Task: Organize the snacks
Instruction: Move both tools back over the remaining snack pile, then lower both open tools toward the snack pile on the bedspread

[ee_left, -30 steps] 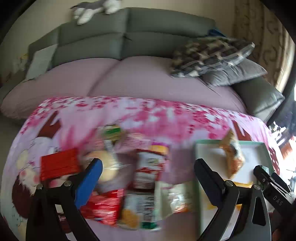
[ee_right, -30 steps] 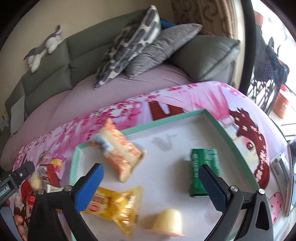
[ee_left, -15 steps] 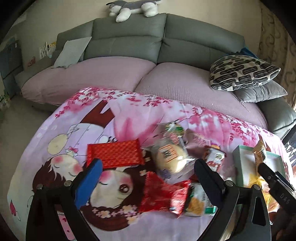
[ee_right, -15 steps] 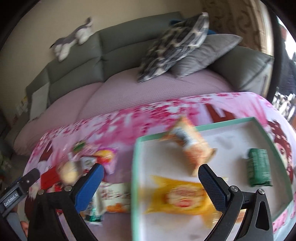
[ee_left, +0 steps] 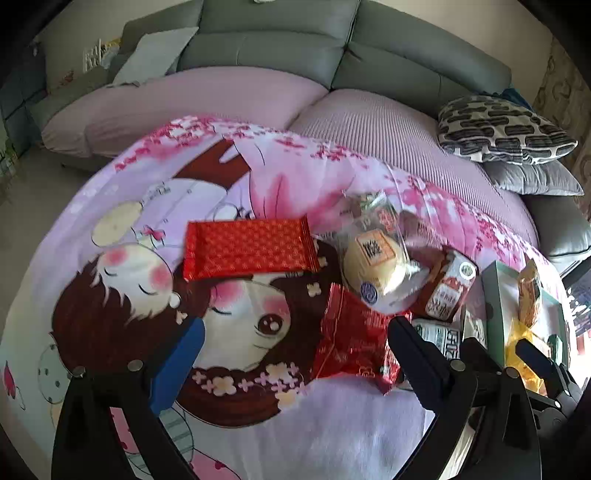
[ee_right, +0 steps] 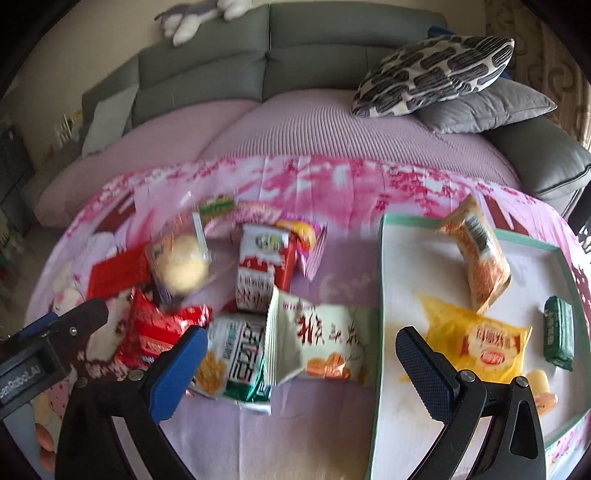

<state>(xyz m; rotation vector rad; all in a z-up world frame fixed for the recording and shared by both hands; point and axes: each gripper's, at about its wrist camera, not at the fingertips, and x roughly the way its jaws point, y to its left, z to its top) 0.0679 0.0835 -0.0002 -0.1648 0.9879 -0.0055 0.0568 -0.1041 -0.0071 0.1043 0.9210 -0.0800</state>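
A heap of snacks lies on the pink cartoon cloth [ee_left: 147, 295]: a flat red packet [ee_left: 249, 249], a round bun in clear wrap [ee_left: 373, 260], a red crinkled bag [ee_left: 351, 339], a red-and-white carton [ee_right: 262, 269] and a pale bag with red writing [ee_right: 317, 339]. The green-rimmed tray [ee_right: 380, 295] on the right holds an orange packet [ee_right: 480, 258], a yellow bag [ee_right: 480, 339] and a green bar [ee_right: 559, 334]. My left gripper [ee_left: 291, 354] is open and empty over the cloth left of the heap. My right gripper [ee_right: 299, 365] is open and empty above the pale bag and the tray's left rim.
A grey sofa [ee_left: 277, 48] with mauve seat covers runs behind the cloth. A patterned pillow [ee_right: 432, 70] and a grey cushion [ee_right: 487, 107] lie at its right end. A plush toy [ee_right: 192, 18] sits on the sofa back.
Both grippers have swung left. The left view went from the tray edge to the cloth left of the heap. The right view went from the tray to the heap. Both stayed open.
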